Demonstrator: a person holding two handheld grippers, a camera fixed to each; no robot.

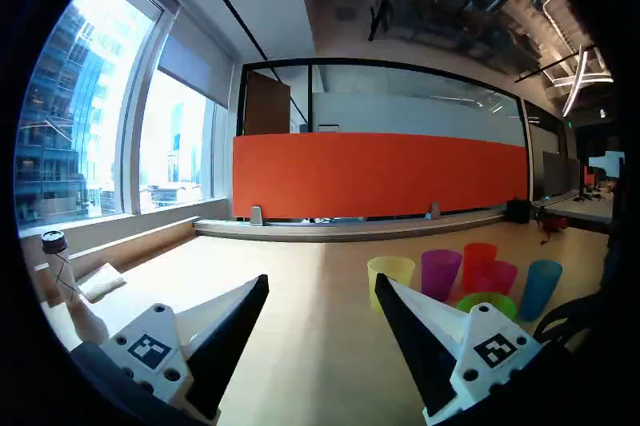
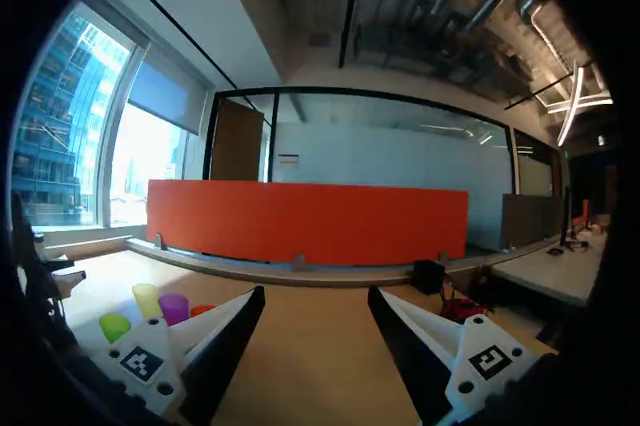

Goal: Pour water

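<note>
In the left gripper view a clear bottle [image 1: 66, 282] with a dark cap stands at the far left of the wooden table [image 1: 320, 346]. A cluster of plastic cups sits right of centre: yellow [image 1: 390, 280], purple [image 1: 441, 272], red [image 1: 478, 260], pink [image 1: 494, 276], green [image 1: 486, 304] and blue [image 1: 540, 288]. My left gripper [image 1: 320, 302] is open above the table, nothing between its fingers, short of the cups. In the right gripper view my right gripper [image 2: 316, 310] is open too and holds nothing; the green cup [image 2: 114, 326], yellow cup [image 2: 146, 300] and purple cup [image 2: 173, 308] lie to its left.
An orange partition [image 1: 376, 174] runs along the table's far edge, with large windows [image 1: 88, 130] on the left. A folded white cloth [image 1: 100, 282] lies by the bottle. A neighbouring desk [image 2: 552, 270] with dark items stands at the right.
</note>
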